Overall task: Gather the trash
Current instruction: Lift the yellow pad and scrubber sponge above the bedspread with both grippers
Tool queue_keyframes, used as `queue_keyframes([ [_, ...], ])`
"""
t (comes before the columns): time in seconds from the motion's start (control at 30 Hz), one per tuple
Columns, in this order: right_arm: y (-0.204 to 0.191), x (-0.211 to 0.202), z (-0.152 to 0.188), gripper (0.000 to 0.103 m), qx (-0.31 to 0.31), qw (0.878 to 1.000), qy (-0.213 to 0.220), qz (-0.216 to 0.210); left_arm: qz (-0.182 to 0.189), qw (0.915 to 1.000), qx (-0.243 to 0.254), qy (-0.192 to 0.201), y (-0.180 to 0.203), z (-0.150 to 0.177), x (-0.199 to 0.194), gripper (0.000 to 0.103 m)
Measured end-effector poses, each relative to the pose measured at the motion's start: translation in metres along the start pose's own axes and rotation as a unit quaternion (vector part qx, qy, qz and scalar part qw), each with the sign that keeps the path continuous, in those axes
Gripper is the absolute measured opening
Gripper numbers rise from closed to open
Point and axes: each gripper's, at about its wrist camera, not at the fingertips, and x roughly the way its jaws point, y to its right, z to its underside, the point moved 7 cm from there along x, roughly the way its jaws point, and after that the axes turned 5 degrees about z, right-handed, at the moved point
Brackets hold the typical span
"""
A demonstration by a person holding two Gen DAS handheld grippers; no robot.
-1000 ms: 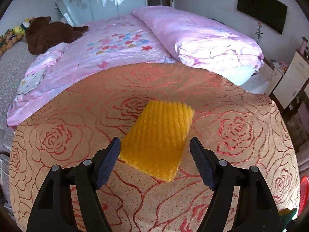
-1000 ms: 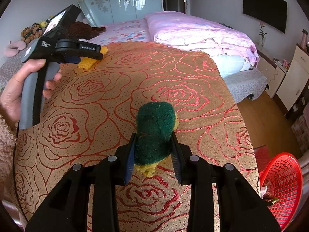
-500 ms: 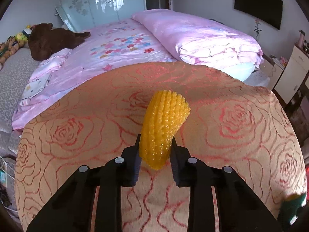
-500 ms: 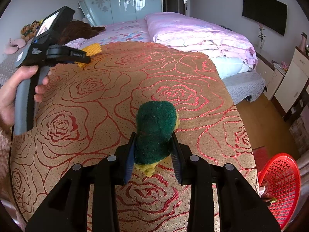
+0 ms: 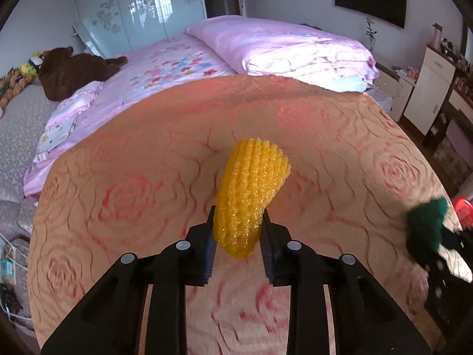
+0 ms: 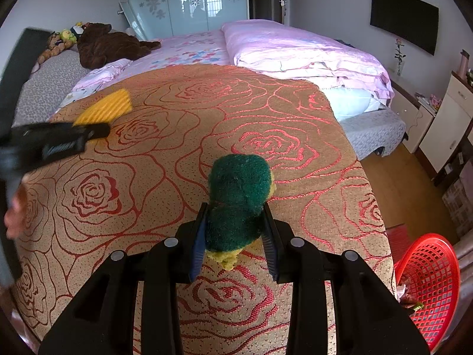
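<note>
Both pieces of trash grasped, carry-off step in hand. Left hand-held gripper (image 5: 238,238) clenched on the yellow ribbed foam-net sleeve (image 5: 251,198), squeezed into a narrow upright roll between the pads, apparently lifted clear of the tan rose-patterned bedspread (image 5: 147,177), though contact underneath too blurred to tell. Right hand-held gripper (image 6: 236,230) clamped on the green-and-yellow scouring sponge (image 6: 238,204), green face up, yellow edge poking out below the fingers, held just above the same bedspread near its right edge. Red plastic mesh basket (image 6: 431,281) down on the floor at the bed's right corner, some scraps already inside, well apart from the left gripper and near the right one.

Judged next: swing right and down to bring the sponge over the basket's open mouth, release only once above the rim; then the sleeve across the bed the same way. Light, springy foam likely to bounce or drift, so a low drop safer.
</note>
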Motion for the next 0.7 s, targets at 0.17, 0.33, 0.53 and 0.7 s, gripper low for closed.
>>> queue_keyframes([
  [0.17, 0.001, -0.002, 0.0, 0.033, -0.003, 1.0, 0.001, 0.004, 0.001, 1.0, -0.006, 0.002, 0.01, 0.026, -0.018, 0.025],
  [0.33, 0.001, -0.004, -0.001, 0.032, -0.004, 1.0, 0.001, 0.007, -0.01, 0.9999, -0.005, 0.007, 0.02, 0.05, -0.029, 0.025],
  [0.53, 0.001, -0.006, 0.001, 0.032, -0.003, 1.0, 0.002, 0.011, -0.013, 0.9998, -0.006, 0.01, 0.026, 0.06, -0.037, 0.025],
  [0.7, 0.0, -0.016, 0.013, 0.032, -0.013, 0.999, 0.017, 0.025, -0.018, 0.9997, 0.001, 0.014, 0.031, 0.067, -0.039, 0.025],
])
